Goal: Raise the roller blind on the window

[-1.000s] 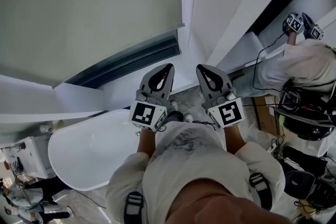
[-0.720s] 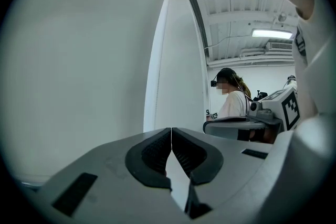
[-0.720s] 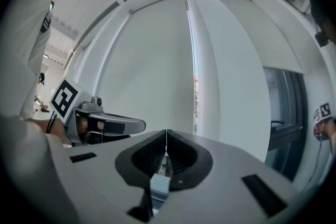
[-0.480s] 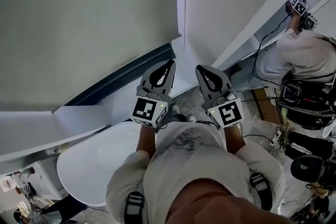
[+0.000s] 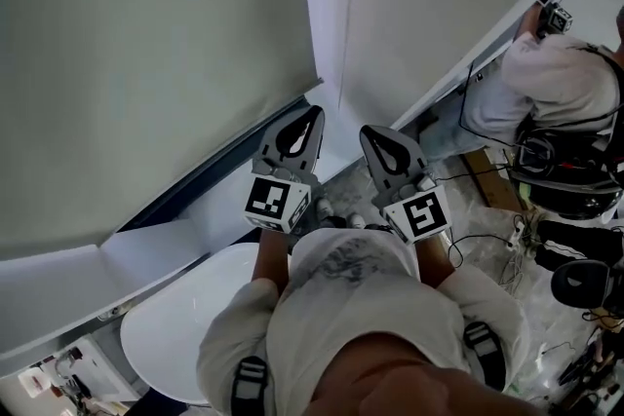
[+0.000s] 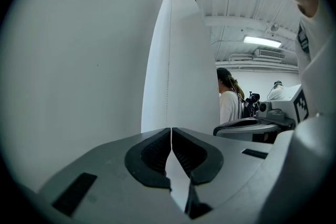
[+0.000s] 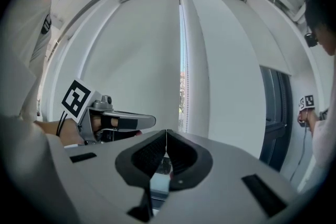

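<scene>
The grey-green roller blind (image 5: 146,63) hangs lowered over the window at the left, its bottom edge above a dark frame strip (image 5: 214,178). It fills the left gripper view (image 6: 79,60) too. A thin beaded cord (image 6: 168,76) runs down the white post (image 5: 330,5) beside it, and also shows in the right gripper view (image 7: 186,86). My left gripper (image 5: 314,114) is shut and empty, pointing at that post. Just right of it my right gripper (image 5: 368,133) is shut and empty as well. Neither touches the cord or the blind.
A white bathtub (image 5: 175,336) lies below the window at lower left. A second lowered blind (image 5: 439,5) covers the window to the right. Another person (image 5: 556,83) stands at far right with cables and gear (image 5: 575,258) on the floor.
Both grippers have edged forward and left towards the post between the two blinds, staying shut. The view has swung, so the blind and post fill more of it.
</scene>
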`<state>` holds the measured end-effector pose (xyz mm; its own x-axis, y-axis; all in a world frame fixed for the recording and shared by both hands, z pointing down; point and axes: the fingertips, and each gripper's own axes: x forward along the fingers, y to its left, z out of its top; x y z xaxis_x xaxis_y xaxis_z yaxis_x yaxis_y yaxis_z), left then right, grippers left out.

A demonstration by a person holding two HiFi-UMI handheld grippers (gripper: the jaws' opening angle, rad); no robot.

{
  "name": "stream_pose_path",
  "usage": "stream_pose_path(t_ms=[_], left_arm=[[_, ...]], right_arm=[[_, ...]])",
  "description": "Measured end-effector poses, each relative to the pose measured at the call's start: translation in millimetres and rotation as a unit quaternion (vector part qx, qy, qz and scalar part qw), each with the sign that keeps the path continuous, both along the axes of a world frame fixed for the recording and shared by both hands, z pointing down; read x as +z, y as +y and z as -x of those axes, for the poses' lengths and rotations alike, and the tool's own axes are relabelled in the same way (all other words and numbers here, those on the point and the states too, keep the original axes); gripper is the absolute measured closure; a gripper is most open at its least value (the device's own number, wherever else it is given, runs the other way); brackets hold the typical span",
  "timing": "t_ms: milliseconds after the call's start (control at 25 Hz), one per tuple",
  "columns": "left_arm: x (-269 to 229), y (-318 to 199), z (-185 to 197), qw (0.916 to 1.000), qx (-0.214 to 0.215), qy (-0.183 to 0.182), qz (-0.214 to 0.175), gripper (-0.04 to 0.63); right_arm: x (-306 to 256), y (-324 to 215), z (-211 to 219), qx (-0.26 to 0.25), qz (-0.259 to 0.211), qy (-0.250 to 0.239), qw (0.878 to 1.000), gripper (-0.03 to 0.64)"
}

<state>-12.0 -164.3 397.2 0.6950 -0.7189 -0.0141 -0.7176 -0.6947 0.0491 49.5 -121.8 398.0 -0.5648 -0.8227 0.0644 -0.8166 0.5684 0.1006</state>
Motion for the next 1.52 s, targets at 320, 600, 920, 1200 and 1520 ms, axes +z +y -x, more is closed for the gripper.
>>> stream_pose_path(t_ms=[320,600,920,1200,1520], left_arm=[[-8.3,-17.6,-21.6,0.9989,0.046,0.004,-0.013,0.565],[-7.2,-36.1,-42.9,0.9973,0.073,0.006,-0.011,0.508],[-11.2,-52.2,-60.2,0.9948,0.101,0.011,-0.01,0.482],[-9.3,-57.7,-66.4,0.994,0.108,0.011,-0.009,0.567],[-8.3,-46.2,-56.3,0.9933,0.114,0.018,-0.001,0.577]], right_arm=[[0.3,-2.7,-9.5,0.025,0.007,0.007,1.0,0.555],[-1.3,-6.9,-23.4,0.043,0.007,0.008,0.999,0.555],[-2.7,-9.8,-28.2,0.051,0.009,0.012,0.999,0.555],[-2.1,-9.3,-31.3,0.067,0.011,0.009,0.998,0.555],[-3.5,-8.7,-24.9,0.057,0.01,0.012,0.998,0.555]])
